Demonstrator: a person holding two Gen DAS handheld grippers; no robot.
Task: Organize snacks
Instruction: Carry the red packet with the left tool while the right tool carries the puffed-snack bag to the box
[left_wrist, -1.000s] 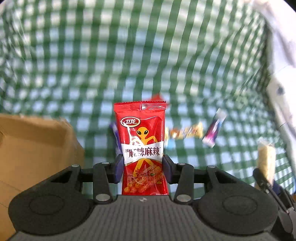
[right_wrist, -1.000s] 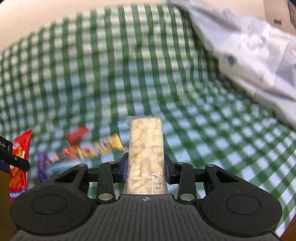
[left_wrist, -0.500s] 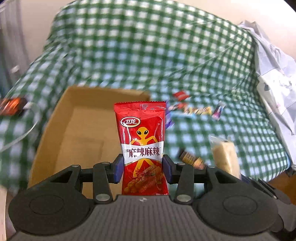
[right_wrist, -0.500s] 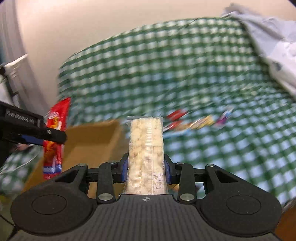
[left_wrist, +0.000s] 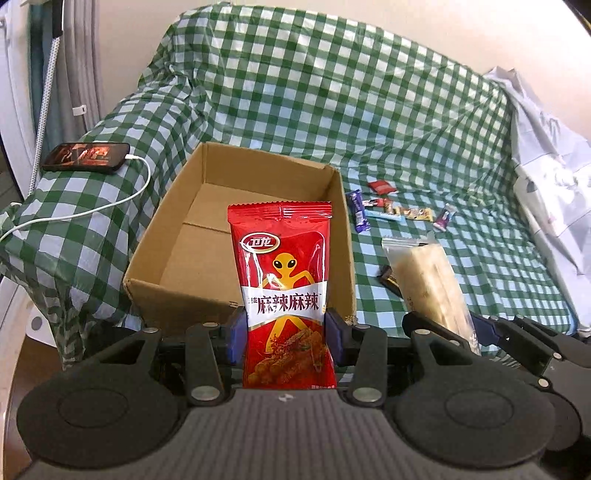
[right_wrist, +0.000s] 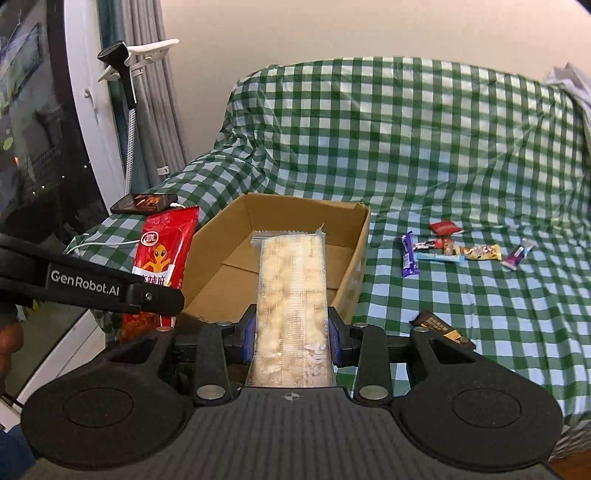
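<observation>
Both clamped: left gripper (left_wrist: 282, 338) grips red alien-printed packet (left_wrist: 282, 288), "GenRobot.AI"; right gripper (right_wrist: 291, 338) grips rice-cracker bar (right_wrist: 291, 295).

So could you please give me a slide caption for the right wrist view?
Right claw grips a clear rice-cracker packet before an open cardboard box on a green checked cover.

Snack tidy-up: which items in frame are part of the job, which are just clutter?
Job:
- red packet, in left claw
- pale bar, in right claw
- box
- loose snacks on the checked cover
- dark packet

Clutter:
- phone
- cable
- white cloth
- clip stand
</observation>
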